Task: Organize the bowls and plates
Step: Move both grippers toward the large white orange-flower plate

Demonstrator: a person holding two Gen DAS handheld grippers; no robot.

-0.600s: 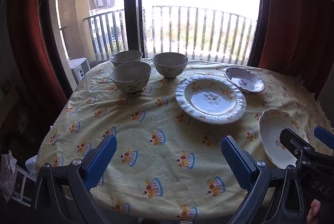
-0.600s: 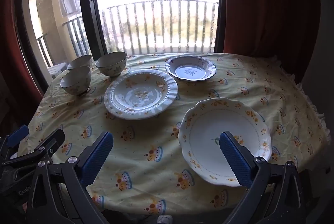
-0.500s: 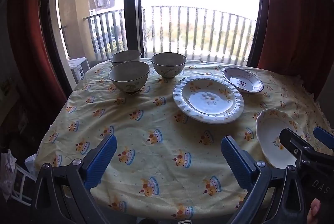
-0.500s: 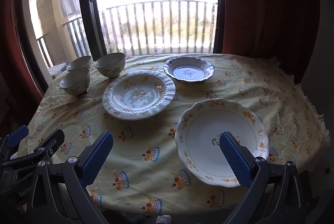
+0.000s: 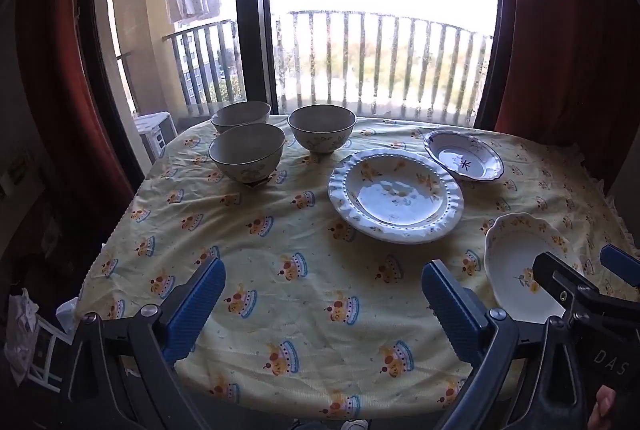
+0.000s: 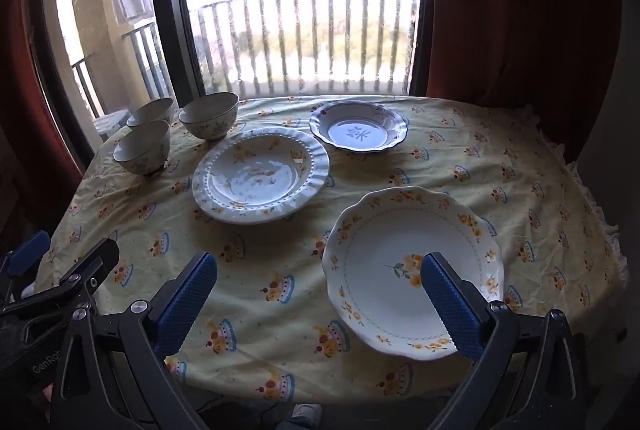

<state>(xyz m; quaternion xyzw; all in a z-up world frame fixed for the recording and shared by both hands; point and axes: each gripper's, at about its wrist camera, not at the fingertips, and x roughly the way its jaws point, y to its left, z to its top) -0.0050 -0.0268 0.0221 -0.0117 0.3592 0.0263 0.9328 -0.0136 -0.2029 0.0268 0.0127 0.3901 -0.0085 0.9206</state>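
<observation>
Three floral bowls stand at the table's far left: one nearest [image 5: 247, 152], one behind it [image 5: 241, 114], one to the right [image 5: 321, 127]. A white beaded plate [image 5: 395, 194] lies mid-table, also in the right wrist view [image 6: 260, 174]. A blue-rimmed plate [image 5: 464, 161] lies behind it [image 6: 359, 130]. A yellow-flowered scalloped plate [image 6: 400, 270] lies near right. My left gripper [image 5: 323, 306] is open and empty above the front edge. My right gripper [image 6: 318, 298] is open and empty, its right finger [image 6: 450, 300] over the scalloped plate.
The table wears a yellow patterned cloth [image 5: 280, 242] with a frilled right edge [image 6: 600, 213]. Dark red curtains [image 6: 520, 9] flank a balcony door with a railing [image 5: 380, 61] behind the table. A white chair [image 5: 158, 129] stands outside at the left.
Both grippers have drawn back and risen slightly from the table; the dishes appear a little farther and lower in view. Nothing on the table has moved.
</observation>
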